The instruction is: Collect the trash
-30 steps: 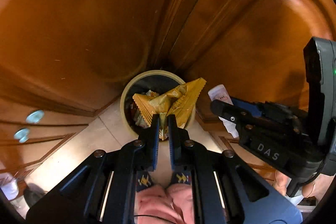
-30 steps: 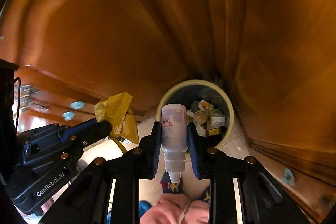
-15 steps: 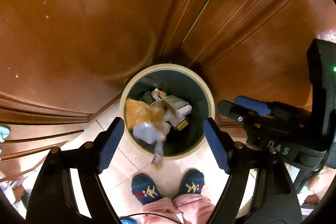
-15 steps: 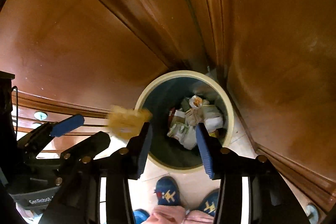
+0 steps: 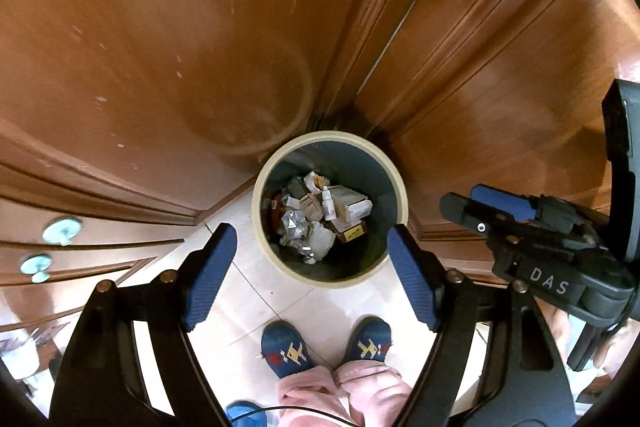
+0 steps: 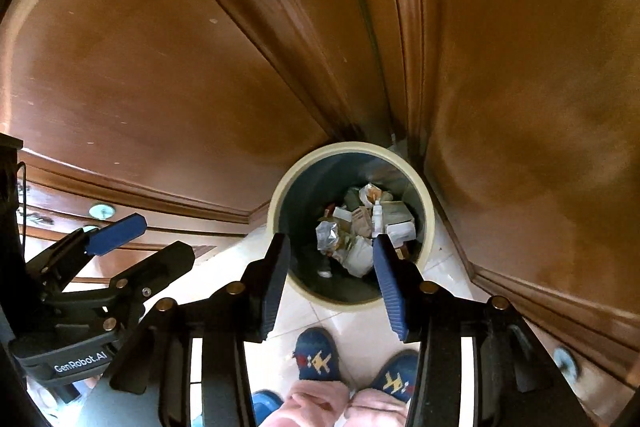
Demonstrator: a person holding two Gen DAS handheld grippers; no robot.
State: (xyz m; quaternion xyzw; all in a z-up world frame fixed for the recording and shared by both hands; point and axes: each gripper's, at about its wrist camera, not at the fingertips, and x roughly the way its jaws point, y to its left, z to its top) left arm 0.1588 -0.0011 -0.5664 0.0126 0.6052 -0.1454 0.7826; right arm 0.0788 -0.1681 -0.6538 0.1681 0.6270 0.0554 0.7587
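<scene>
One bin (image 5: 330,137), round with a cream rim and dark inside, stood on the pale tiled floor (image 5: 256,291) in the corner where two wooden panels (image 5: 168,39) met. The trash (image 5: 320,219) lay inside it: one small white dropper bottle (image 5: 328,203) near the middle of the heap, one crumpled silver foil piece (image 5: 294,229) left of the bottle, and several small boxes and wrappers too jumbled to count.

Two grippers hung above the bin, pointing steeply down. The left gripper (image 5: 310,269) had its jaws wide apart with nothing between them, the bin showing through the gap. The right gripper (image 6: 332,281) had its jaws apart too, less widely, also empty.

Below the bin, two blue slippers (image 5: 286,349) with a yellow figure stood on the tiles, under pink trouser legs (image 5: 360,395). Left of the bin, two round pale knobs (image 5: 60,231) showed on the wooden fronts.
</scene>
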